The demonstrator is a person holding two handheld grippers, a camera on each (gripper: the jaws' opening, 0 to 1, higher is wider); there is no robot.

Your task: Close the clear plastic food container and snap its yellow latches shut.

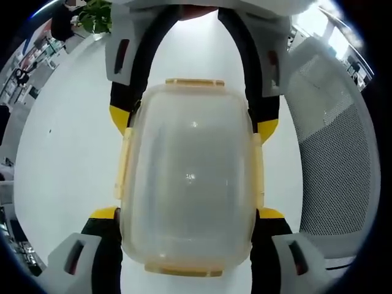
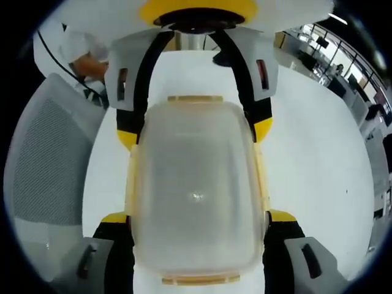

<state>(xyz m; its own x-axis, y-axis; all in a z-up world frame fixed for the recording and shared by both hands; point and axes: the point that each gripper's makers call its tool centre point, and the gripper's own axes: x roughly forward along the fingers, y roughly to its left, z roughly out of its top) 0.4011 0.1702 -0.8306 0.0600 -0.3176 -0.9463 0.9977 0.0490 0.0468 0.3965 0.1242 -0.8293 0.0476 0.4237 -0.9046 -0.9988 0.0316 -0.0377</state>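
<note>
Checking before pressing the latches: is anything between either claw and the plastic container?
Nothing visible. The clear container sits between the left claw tips and the right claw tips, with the white table around it. Each claw's yellow tips flank its long sides beside the yellow latches.

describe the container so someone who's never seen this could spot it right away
On the white table, beside a grey mesh chair, two grippers face each other. Between their black, yellow-tipped jaws sits the container: a clear, rounded box, lid on, with pale yellow latches on its edges.
</note>
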